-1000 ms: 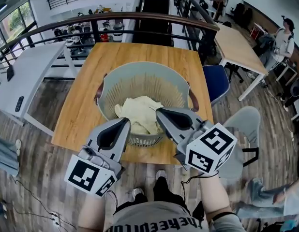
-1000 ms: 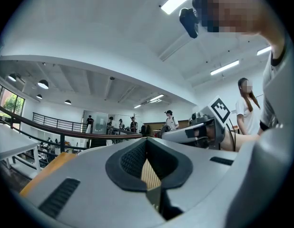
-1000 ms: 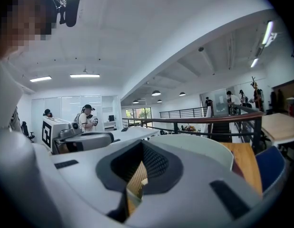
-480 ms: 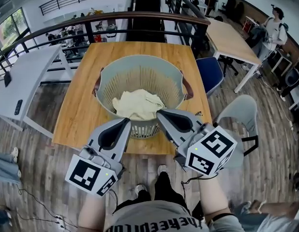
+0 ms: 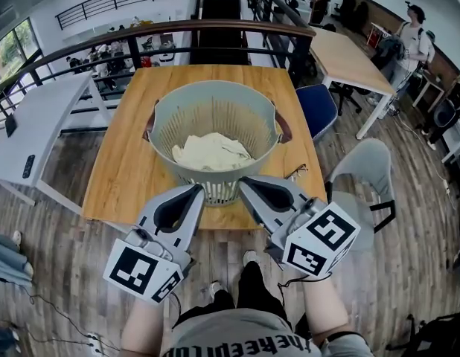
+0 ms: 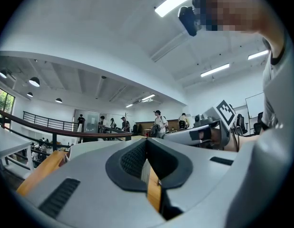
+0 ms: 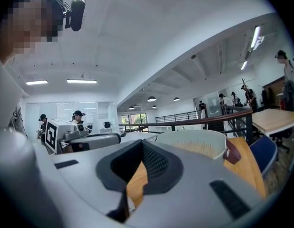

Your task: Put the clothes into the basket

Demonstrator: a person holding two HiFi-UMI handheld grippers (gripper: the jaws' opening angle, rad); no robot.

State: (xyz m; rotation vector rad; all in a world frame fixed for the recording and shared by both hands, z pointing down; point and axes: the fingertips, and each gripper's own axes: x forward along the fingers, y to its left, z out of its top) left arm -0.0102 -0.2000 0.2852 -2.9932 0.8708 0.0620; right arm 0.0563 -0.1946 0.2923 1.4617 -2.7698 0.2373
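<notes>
Setting: an open indoor hall seen from above, with a wooden bench (image 5: pixel 126 155) in the middle of the picture and a dark curved railing (image 5: pixel 141 30) beyond its far edge.
Basket: a round grey laundry basket (image 5: pixel 212 95) with slatted walls and a brown handle (image 5: pixel 283 127) on each side. It stands upright about mid-bench.
Clothes: a crumpled cream heap of clothes (image 5: pixel 210 152) lies in the bottom of the basket, fully inside its walls.
Left tongs: the left tongs (image 5: pixel 194 189) are held level over the near edge of the bench, pointing at the basket's near wall. In the left gripper view the left tongs (image 6: pixel 146 141) have their dark pads pressed together at the tips, with nothing between them.
Right tongs: the right tongs (image 5: pixel 243 181) are just beside the left pair, also over the near edge. In the right gripper view the right tongs (image 7: pixel 142 144) are fully closed and empty, and the basket (image 7: pixel 194 141) stands ahead and to the right, apart from the tips.
Person: arms and a grey shirt show at the bottom edge, with one marker cube on each gripper.
Surroundings: a blue chair (image 5: pixel 317 110) stands off the bench's right edge, a grey chair (image 5: pixel 364 173) is nearer, and a white table (image 5: pixel 36 125) stands off the left edge.
</notes>
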